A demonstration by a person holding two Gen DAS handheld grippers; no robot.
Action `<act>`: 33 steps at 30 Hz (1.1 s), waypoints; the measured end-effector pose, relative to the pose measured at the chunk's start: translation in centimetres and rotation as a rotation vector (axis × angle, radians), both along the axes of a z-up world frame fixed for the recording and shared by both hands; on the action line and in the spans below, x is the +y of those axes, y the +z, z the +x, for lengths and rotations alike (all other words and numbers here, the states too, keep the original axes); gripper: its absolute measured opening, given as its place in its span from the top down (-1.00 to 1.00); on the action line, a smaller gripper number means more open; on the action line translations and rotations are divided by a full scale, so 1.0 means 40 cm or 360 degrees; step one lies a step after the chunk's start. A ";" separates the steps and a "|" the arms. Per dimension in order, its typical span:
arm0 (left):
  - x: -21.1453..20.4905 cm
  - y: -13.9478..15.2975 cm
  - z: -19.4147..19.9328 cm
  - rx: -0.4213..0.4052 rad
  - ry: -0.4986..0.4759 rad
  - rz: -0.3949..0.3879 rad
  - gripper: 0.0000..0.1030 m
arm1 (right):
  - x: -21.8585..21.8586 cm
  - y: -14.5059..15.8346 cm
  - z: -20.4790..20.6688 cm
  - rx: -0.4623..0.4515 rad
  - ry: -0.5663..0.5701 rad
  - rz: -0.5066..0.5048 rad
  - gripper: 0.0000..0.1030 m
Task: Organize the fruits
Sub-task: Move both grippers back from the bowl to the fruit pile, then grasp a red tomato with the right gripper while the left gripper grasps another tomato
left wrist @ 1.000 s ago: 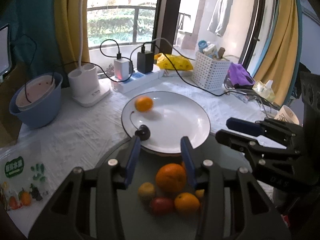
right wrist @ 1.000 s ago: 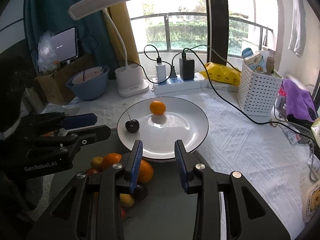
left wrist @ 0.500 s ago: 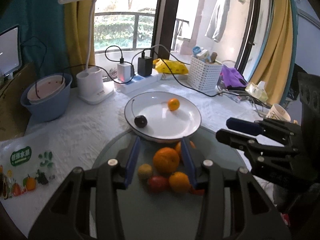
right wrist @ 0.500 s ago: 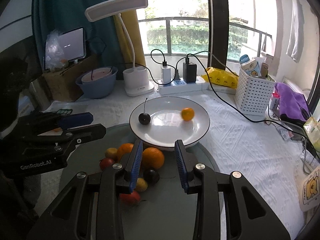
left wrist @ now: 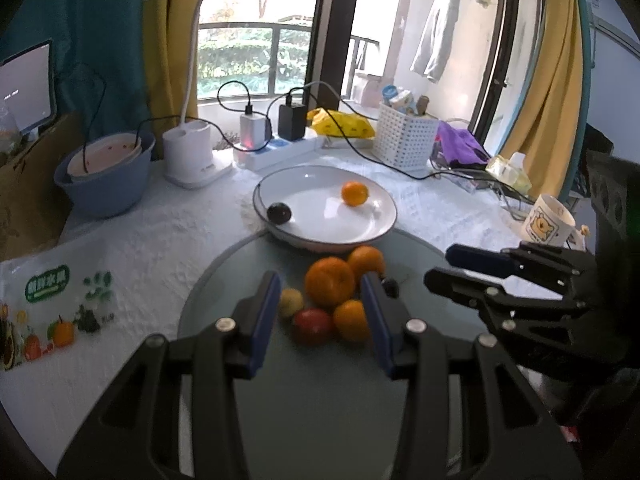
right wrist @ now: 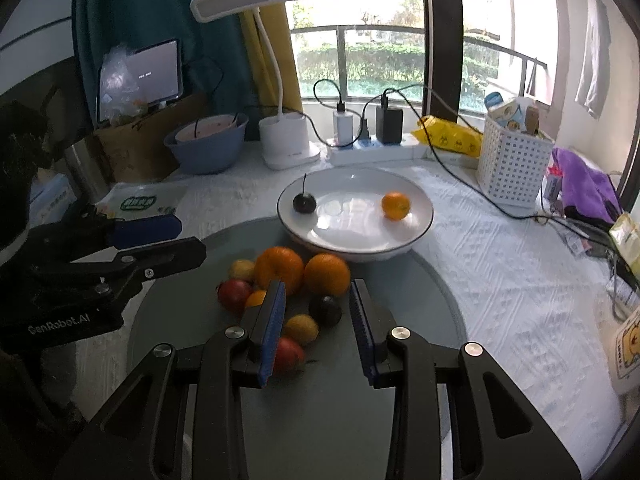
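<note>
While both grippers hang above the heap, nothing is gripped. Biggest on show is the table with its white textured cloth (right wrist: 500, 264), and on it lies the round grey-green glass mat (right wrist: 420, 312). At the mat's far edge sits the white round plate with a dark rim (right wrist: 352, 236), holding a small orange tangerine (right wrist: 395, 205) on the right and a dark cherry with a stem (right wrist: 304, 202) on the left, well apart.

Down to the tools: the left gripper (left wrist: 324, 312), fingers spread wide, blue pads either side of the pile without touching. The right gripper (right wrist: 318, 320) is likewise spread and empty.

On the mat, just short of the plate, the loose fruit huddles: two large oranges (right wrist: 280, 268) side by side, a red apple-like fruit (right wrist: 234, 294), a dark plum (right wrist: 325, 310), and a small yellow fruit (right wrist: 301, 328).
</note>
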State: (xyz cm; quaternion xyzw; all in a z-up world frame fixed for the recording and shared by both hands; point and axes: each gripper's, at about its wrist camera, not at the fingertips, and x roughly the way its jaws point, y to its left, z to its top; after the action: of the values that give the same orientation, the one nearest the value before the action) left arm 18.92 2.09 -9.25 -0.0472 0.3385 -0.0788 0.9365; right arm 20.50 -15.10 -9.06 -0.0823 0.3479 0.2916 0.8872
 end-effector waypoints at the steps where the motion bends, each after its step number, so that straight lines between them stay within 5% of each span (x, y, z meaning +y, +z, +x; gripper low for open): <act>1: 0.001 -0.004 -0.004 0.0005 0.0004 -0.0001 0.15 | 0.001 -0.007 -0.005 0.0009 0.0004 -0.0006 0.32; 33: 0.009 -0.114 -0.033 0.0154 0.0060 -0.0015 0.15 | 0.047 -0.146 0.001 0.0256 0.0031 -0.0095 0.32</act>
State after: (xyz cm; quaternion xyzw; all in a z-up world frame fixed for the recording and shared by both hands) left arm 17.58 2.45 -13.81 -0.0615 0.3820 -0.0604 0.9201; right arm 20.52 -13.22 -14.91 -0.0882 0.4258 0.2954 0.8507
